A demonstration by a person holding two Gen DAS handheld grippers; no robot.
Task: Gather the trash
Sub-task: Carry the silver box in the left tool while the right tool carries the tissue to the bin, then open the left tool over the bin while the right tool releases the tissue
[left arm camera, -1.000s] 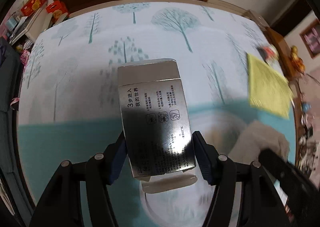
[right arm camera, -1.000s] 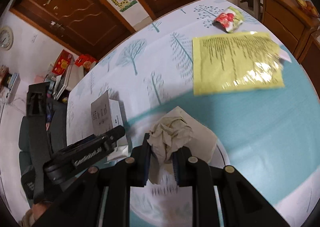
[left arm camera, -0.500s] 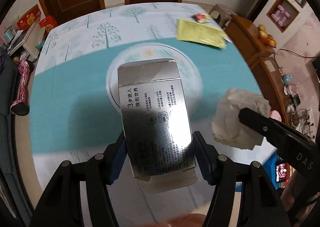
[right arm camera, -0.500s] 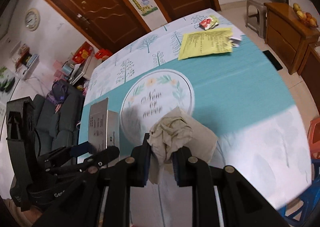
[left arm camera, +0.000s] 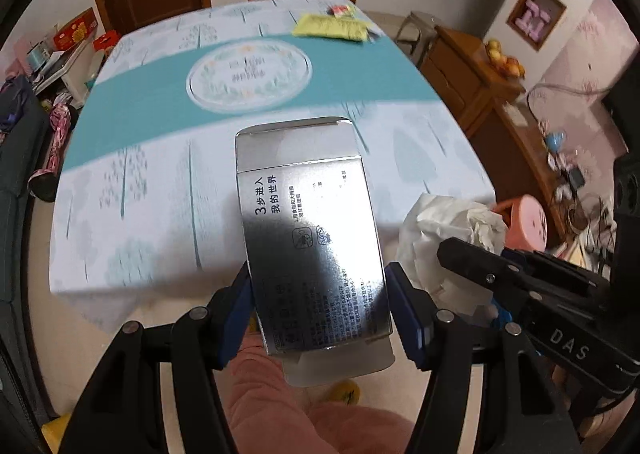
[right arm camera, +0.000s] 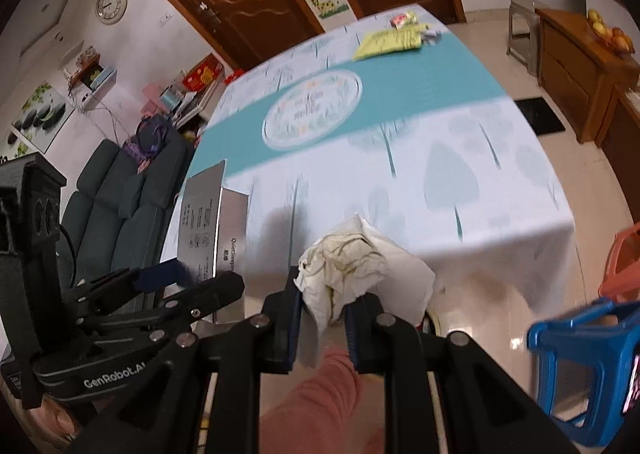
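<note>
My left gripper [left arm camera: 320,306] is shut on a silver carton [left arm camera: 308,238] with Chinese print, held upright in front of the table's near edge. The carton also shows in the right wrist view [right arm camera: 208,221]. My right gripper [right arm camera: 322,318] is shut on a crumpled white tissue [right arm camera: 356,270], held off the table; the tissue also shows in the left wrist view [left arm camera: 444,238]. A yellow sheet [right arm camera: 390,39] and a small red-and-white wrapper [right arm camera: 404,18] lie at the table's far end.
The table [left arm camera: 160,189] has a white tree-print cloth with a teal band and a round emblem. A wooden cabinet with fruit [left arm camera: 492,85] stands to the right. A dark sofa [right arm camera: 128,193] is at the left. A blue stool [right arm camera: 588,358] and a pink stool [left arm camera: 524,221] stand on the floor.
Both grippers have pulled back from over the table to beyond its near edge, still holding the carton and the tissue. The table now lies farther ahead.
</note>
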